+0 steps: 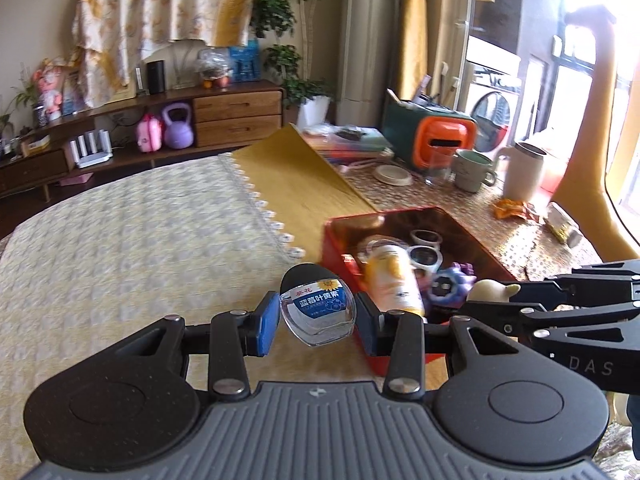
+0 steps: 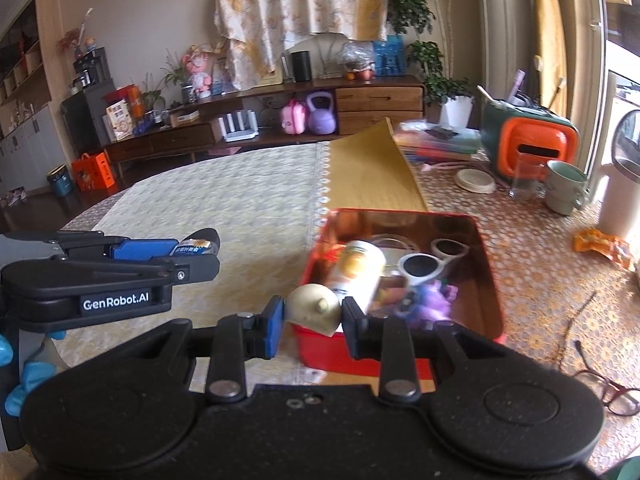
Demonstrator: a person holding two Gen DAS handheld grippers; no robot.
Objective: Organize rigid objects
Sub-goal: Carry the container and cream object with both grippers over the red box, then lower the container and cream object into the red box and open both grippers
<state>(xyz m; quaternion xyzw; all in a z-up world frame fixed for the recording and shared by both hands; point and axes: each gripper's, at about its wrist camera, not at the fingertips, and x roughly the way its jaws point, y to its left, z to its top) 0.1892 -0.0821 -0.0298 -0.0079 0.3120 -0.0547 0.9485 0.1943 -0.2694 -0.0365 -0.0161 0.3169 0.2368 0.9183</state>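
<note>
Sunglasses (image 2: 424, 264) crowd the red tin (image 2: 490, 280); left gripper (image 1: 316, 316) clamps a bottle (image 1: 318, 312), right gripper (image 2: 314, 316) a figurine (image 2: 314, 308).

two close wrist views, sharing red tin (image 1: 400, 216)

tray (image 2: 490, 280) red w/ shiny copper inside | tablecloth (image 1: 132, 240) cream, checked weave | small bottle (image 1: 318, 308) clear, black cap, blue label | toy (image 2: 314, 308) cream | sunglasses (image 2: 424, 266) white

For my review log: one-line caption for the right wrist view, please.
Right gripper clamps a cream toy near the red box; left gripper carries a small bottle.
</note>
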